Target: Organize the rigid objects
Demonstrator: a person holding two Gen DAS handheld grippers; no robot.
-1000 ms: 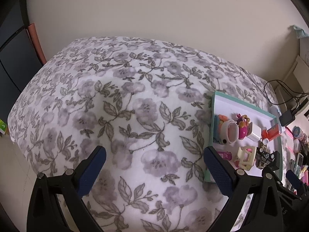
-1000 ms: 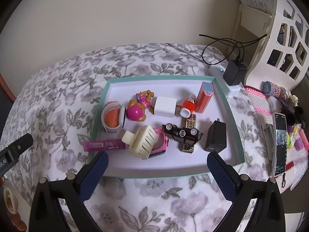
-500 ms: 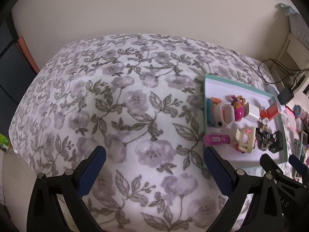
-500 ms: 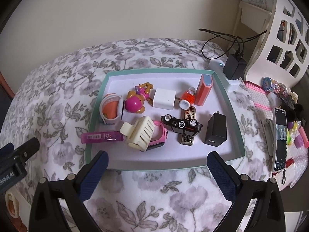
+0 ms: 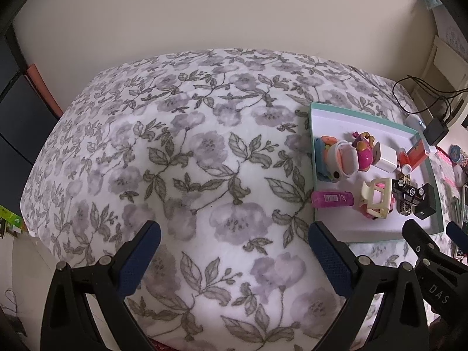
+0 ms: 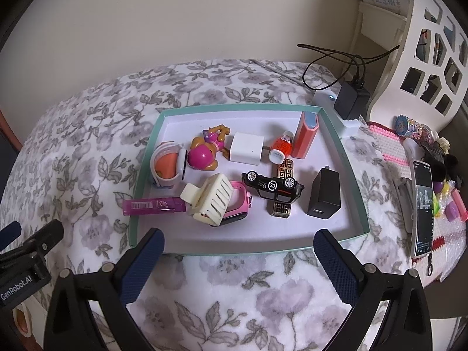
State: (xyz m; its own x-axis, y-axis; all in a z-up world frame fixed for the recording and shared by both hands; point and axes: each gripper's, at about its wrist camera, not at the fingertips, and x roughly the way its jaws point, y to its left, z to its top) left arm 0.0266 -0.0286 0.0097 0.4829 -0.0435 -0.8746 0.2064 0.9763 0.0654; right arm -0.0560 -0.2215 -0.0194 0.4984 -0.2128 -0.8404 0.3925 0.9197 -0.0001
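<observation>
Across the left wrist view, the floral blanket (image 5: 187,158) fills most of the frame. Left gripper (image 5: 234,251) sits at the bottom edge, jaws spread wide, nothing between them — only blanket beneath. At the right of the frame lies the teal-rimmed tray (image 5: 312,146) with the small objects in it: pink tube (image 5: 332,198) near its lower left corner, cream hair clip (image 5: 376,199) just right of the tube, black toy car (image 5: 408,191) further right. Part of the other gripper's black body shows at the lower right corner.

Centre of the right wrist view: same tray (image 6: 143,172), seen from its near side. Right gripper (image 6: 238,259) is at the bottom, jaws wide apart, holding nothing; its fingertips overlap the tray's near rim in the picture, contact cannot be told. Contents, left to right:
- orange-and-white toy (image 6: 168,165), against the left wall
- pink dog figure (image 6: 207,152), beside it
- white charger cube (image 6: 245,148), mid-back
- small red-and-white bottle (image 6: 280,147), on its side
- orange-red box (image 6: 305,134), upright at back right
- black charger (image 6: 324,194), right side
- toy car lying across a gold-patterned bar (image 6: 282,204)
- hair clip resting on a pink watch (image 6: 238,201)
- pink tube overhanging the left rim

Right of the tray, a phone (image 6: 422,207) lies on a pink mat.
</observation>
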